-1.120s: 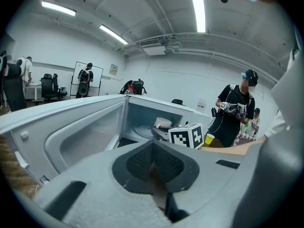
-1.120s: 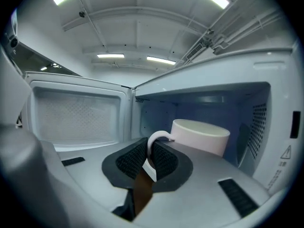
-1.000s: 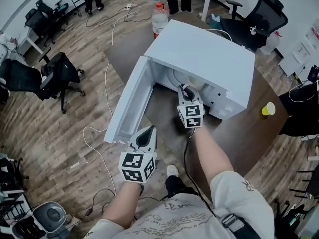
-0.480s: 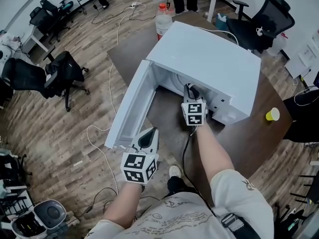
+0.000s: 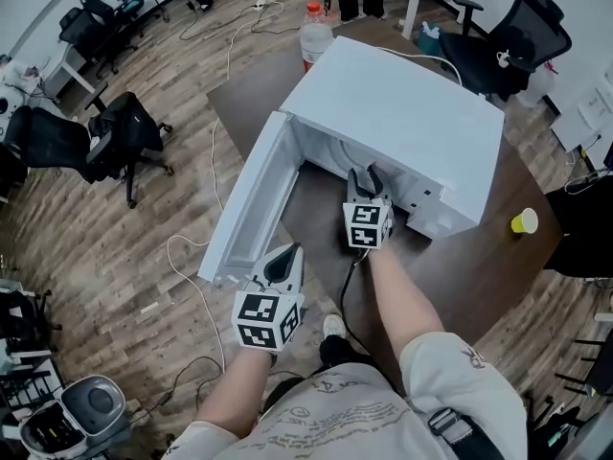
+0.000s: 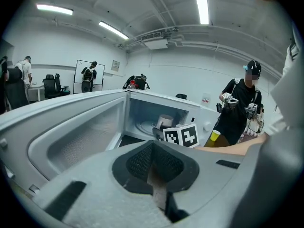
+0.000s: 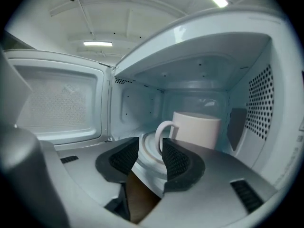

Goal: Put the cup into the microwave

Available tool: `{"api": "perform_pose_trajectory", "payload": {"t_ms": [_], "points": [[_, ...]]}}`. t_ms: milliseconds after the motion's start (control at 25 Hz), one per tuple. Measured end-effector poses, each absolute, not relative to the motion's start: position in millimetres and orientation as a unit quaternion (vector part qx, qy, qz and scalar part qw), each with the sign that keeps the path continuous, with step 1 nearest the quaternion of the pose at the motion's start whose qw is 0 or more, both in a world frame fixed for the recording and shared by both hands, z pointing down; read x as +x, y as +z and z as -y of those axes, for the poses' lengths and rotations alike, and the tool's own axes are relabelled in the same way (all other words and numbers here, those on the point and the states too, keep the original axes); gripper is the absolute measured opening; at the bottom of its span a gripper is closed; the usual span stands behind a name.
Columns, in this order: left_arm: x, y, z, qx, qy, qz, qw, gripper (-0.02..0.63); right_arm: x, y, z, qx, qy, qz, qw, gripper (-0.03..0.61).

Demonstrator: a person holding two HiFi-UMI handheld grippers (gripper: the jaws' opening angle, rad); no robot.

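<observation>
Right gripper view: my right gripper (image 7: 151, 148) reaches into the microwave (image 7: 213, 56) with its jaws opening and nothing pressed between them. The white mug (image 7: 197, 129) stands upright on the turntable (image 7: 147, 163), its handle just ahead of the tips. My left gripper (image 6: 154, 163) is closed and empty near the open door (image 6: 71, 127).

You will find no legible text, number or brand in any view. The left cube (image 5: 263, 321) and the right cube (image 5: 367, 225) carry only black-and-white square markers, no characters. The shirt print (image 5: 335, 412) and the wall sheet (image 6: 115, 65) are too small to read.
</observation>
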State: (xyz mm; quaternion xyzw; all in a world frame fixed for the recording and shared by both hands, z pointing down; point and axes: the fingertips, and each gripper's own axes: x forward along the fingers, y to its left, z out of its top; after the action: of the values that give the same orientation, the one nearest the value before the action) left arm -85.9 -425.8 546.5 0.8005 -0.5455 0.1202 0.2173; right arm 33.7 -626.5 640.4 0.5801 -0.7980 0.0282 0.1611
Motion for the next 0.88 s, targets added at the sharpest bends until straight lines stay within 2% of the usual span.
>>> {"api": "perform_pose_trajectory", "payload": {"t_ms": [200,280,520,880], "points": [[-83,534,425,0.803,0.114,0.546,0.209,0.014,36,630,604,0.594,0.049,0.789,0.152,0.149],[-80,528,424,0.804,0.109,0.547,0.205,0.014,34,624,589,0.592,0.062,0.79,0.147,0.041],[-74,509,415,0.81,0.096,0.545,0.193,0.014,32,594,546,0.573,0.081,0.808,0.114,0.023],[-65,474,410,0.834,0.076,0.522,0.161,0.014,38,503,492,0.571,0.07,0.817,0.042,0.017]]}}
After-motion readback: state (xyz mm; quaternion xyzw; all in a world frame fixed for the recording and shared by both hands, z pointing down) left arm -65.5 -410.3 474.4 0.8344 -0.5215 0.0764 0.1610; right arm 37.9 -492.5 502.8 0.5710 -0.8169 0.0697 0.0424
